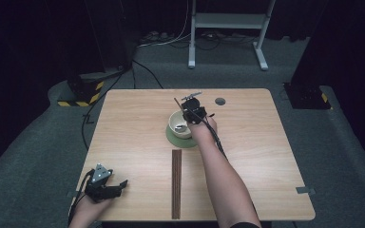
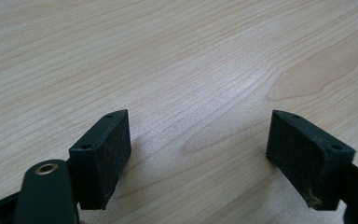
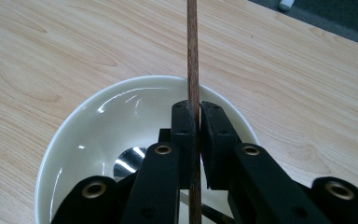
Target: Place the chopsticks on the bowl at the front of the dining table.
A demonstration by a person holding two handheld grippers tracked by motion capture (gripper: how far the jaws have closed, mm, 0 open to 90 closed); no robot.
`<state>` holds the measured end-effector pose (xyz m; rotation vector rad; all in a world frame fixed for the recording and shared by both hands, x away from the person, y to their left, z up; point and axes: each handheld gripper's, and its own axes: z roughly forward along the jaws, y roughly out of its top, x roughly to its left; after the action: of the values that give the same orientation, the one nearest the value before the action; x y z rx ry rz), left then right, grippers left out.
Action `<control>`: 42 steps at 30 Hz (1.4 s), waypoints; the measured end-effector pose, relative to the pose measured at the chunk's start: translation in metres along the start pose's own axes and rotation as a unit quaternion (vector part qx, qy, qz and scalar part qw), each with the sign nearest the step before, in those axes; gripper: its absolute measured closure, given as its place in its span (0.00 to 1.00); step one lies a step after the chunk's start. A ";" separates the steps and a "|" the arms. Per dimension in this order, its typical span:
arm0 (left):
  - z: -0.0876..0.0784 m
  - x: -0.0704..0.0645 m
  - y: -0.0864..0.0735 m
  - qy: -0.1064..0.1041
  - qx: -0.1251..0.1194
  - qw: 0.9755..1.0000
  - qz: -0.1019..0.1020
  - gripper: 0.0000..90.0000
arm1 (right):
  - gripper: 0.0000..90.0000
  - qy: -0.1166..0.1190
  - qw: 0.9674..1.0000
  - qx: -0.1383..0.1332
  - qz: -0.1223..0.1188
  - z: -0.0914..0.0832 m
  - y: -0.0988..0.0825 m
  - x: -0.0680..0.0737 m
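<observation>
We count one white bowl on one green coaster, one chopstick above the bowl.

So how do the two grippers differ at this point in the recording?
The left gripper has its jaws wide apart with nothing between them; the right gripper is clamped shut on a thin brown chopstick. The left gripper sits low over bare table at the near left corner, while the right gripper is held out over the cream bowl near the middle. Both are black two-jaw tools, each held in a hand.
</observation>
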<state>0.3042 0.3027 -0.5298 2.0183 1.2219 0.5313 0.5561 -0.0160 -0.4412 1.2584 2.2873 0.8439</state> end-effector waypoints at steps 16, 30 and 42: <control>0.000 0.000 0.000 0.000 0.000 1.000 0.000 0.24 | 0.93 0.003 1.000 0.001 0.003 0.002 -0.001 0.000; 0.000 0.000 0.000 -0.001 0.000 1.000 0.000 0.24 | 0.85 0.005 1.000 0.002 -0.001 0.004 0.000 0.004; 0.000 0.000 0.000 0.000 0.000 1.000 0.003 0.24 | 0.58 0.012 0.999 -0.032 -0.029 -0.030 -0.008 0.018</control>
<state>0.3037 0.3030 -0.5296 2.0217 1.2173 0.5348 0.5238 -0.0131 -0.4259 1.1550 2.2855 0.9083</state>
